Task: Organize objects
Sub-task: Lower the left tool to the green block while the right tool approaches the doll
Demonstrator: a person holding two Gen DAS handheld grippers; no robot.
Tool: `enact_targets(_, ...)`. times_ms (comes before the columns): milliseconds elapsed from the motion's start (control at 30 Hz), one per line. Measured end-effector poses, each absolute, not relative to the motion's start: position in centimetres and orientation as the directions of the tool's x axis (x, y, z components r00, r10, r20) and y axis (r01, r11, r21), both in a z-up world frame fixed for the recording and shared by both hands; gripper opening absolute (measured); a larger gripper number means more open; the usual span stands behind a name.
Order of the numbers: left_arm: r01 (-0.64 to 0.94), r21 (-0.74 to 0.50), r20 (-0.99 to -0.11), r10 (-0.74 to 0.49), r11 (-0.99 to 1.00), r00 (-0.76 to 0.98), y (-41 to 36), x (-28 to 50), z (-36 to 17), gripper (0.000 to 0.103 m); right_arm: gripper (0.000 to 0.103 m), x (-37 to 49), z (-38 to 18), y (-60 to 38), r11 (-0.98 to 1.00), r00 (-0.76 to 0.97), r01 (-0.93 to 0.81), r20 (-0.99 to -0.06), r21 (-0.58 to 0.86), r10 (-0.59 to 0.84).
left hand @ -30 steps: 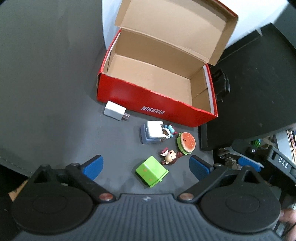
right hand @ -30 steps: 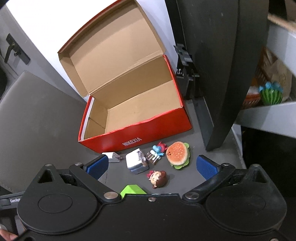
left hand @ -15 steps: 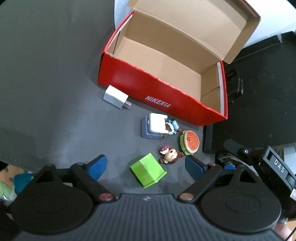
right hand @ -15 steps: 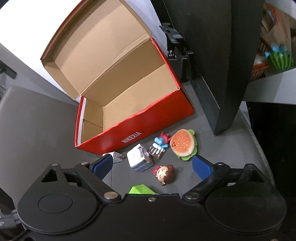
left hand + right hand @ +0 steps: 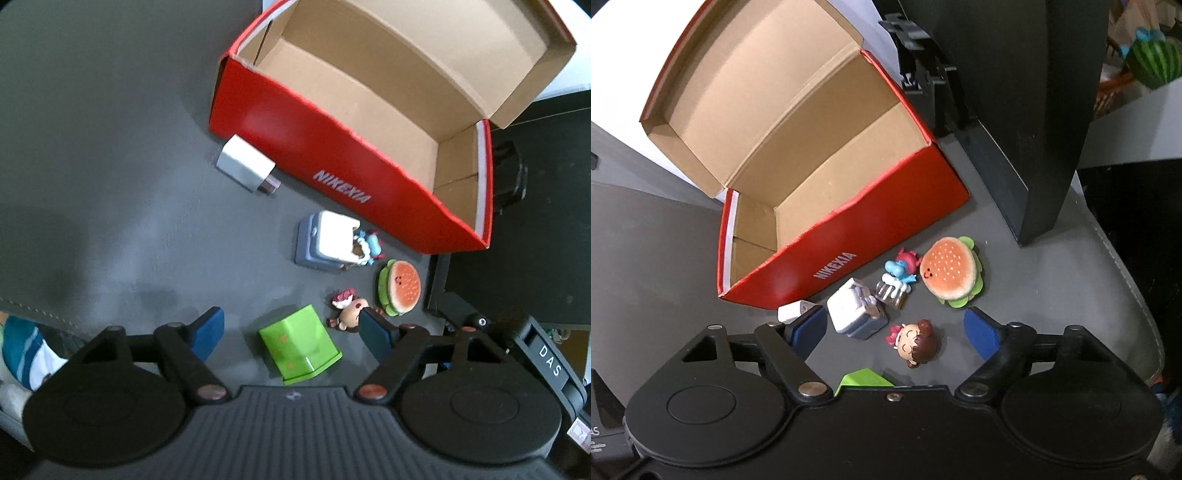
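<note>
The left claw, its jaws just closing in but still apart, hangs over a green block on the grey bench. Beyond stands an open red box, a burger toy near its right end.

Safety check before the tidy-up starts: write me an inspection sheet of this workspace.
Surface: dark grey mat, bare apart from the toys.
Job's things: open red shoebox, nothing inside; in front of it lie white charger, blue-white block toy, small blue figure, burger toy, doll head, green box.
Clutter: watermelon toy on a side shelf.
Grippers: left gripper jaws have just been closing, green box between them, not pinched; right gripper jaws likewise closing around doll head and block toy, not touching.
Cables: nothing seen.
Surroundings: black panel beside the box.
</note>
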State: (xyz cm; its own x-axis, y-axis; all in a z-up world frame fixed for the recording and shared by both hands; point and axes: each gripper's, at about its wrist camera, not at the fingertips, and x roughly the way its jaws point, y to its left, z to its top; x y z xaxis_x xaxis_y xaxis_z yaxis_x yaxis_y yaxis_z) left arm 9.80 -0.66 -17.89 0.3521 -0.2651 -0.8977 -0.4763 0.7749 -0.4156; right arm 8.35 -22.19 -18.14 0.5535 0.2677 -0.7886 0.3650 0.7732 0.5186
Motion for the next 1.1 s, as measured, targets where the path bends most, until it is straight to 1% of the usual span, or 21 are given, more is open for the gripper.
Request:
enact_targets(167,-0.490,-0.408,-0.907,-0.278,0.770,0.317,-1.3,10.0,-19.2,0.074,0.076,8.5,-19.4,-22.1,0.766,0.534,0.378,-0.798,0.520,0.278)
enact_targets(533,-0.509,-0.390,-0.919,-0.293,0.768,0.263,-2.6,11.0,-21.5,0.071,0.065,8.8,-21.6,-21.9,0.753,0.492,0.407,-0.818,0.518,0.297)
enact_targets(833,-0.525,-0.368,-0.930,-0.293,0.768,0.224,-3.4,11.4,-23.2,0.068,0.064,9.1,-22.2,-21.9,0.752,0.475,0.430,-0.833,0.499,0.282)
enact_targets(900,-0.526,-0.367,-0.930,-0.292,0.767,0.224,-3.5,11.4,-23.5,0.067,0.064,9.1,-22.3,-22.0,0.754,0.474,0.433,-0.836,0.494,0.276)
enact_targets(967,-0.526,-0.370,-0.929,-0.295,0.766,0.225,-3.6,11.5,-23.7,0.063,0.064,9.0,-22.3,-22.2,0.755,0.475,0.437,-0.838,0.489,0.268)
enact_targets(1100,-0.538,-0.369,-0.929,-0.298,0.758,0.217,-3.7,11.5,-24.1,0.060,0.064,9.0,-22.5,-22.2,0.757,0.470,0.440,-0.842,0.484,0.265)
